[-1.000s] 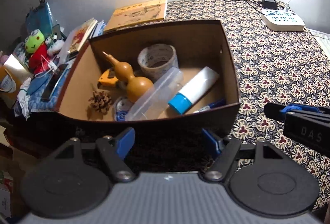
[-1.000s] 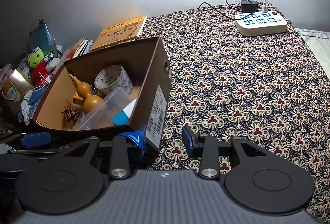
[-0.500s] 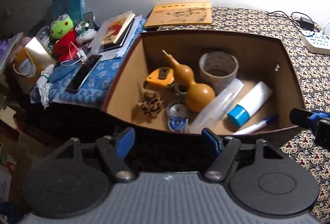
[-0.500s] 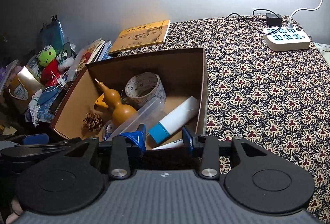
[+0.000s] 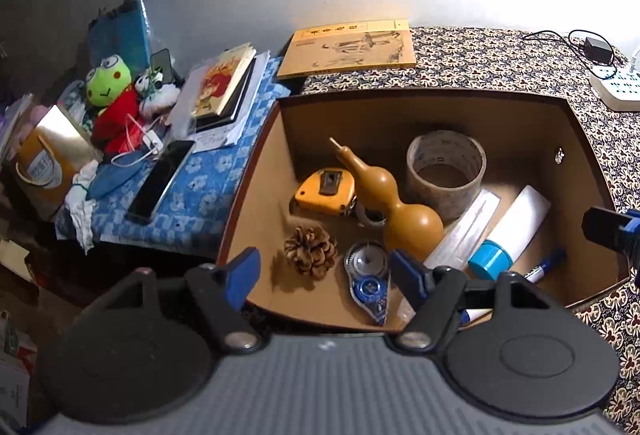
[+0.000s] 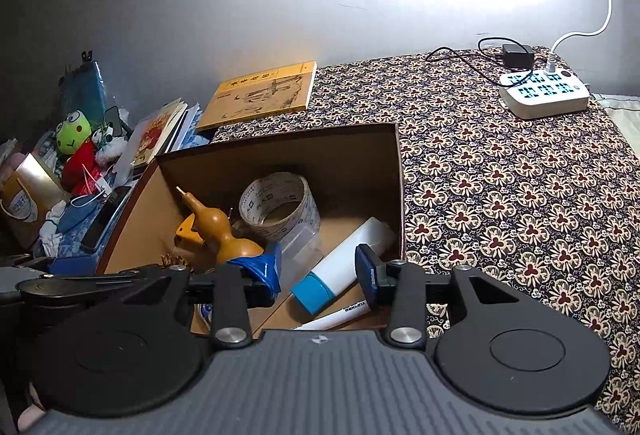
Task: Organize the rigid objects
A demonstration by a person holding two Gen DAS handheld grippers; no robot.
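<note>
Dim room, grey wall behind, bench under a dark floral cloth. Open cardboard box sits at the bench's left edge.

Left hand-held gripper: jaws wide apart, nothing between them, hovering over the box's near-left corner. Just beyond its tips lie the pine cone and the correction-tape dispenser. Right hand-held gripper: jaws have just been opening, pads not pressing on anything, over the near wall of the box; the blue-capped white tube lies below the gap, the marker nearer still.

Further in: gourd mid-box, leaning on a clear plastic case; yellow tape measure to its left; packing-tape roll toward the far wall. Contents are packed close, several touching.

Open room: bare cloth right of the box, out to the power strip at the far right. Left of the box is clutter: phone, books, a plush frog. Yellow book lies flat beyond the box.
</note>
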